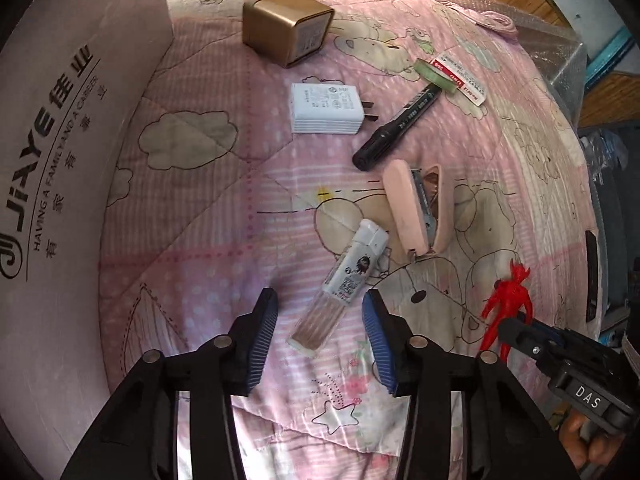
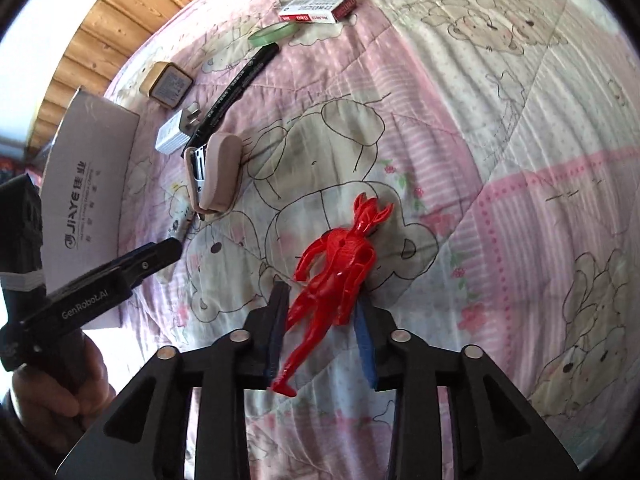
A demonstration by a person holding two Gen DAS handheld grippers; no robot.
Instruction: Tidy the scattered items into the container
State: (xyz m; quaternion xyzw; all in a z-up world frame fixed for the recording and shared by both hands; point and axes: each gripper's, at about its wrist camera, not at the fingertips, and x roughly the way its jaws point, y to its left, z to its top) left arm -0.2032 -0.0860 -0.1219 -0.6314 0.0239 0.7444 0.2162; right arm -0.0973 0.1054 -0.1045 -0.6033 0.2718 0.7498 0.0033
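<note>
Left wrist view: left hand-held gripper (image 1: 320, 312) hangs wide open over the pink quilted bed (image 1: 224, 208), its blue pads either side of a white lead-refill case (image 1: 342, 280) lying flat, not touching it. Beyond the case lie a pink stapler (image 1: 416, 208), a black marker (image 1: 396, 128), a white charger (image 1: 326, 108) and a gold tin (image 1: 286, 30); a green tape roll (image 1: 434, 76) and a staple box (image 1: 460, 76) sit toward the bed's far right edge. The cardboard box (image 1: 72, 160) printed JIAYE stands along the left edge. Right wrist view: right hand-held gripper (image 2: 320, 316) is narrowed onto the red toy figure (image 2: 336, 276), pads against its legs and hip, the figure's head pointing away over the bed. The cardboard box stands at the left edge, well apart from the figure.
</note>
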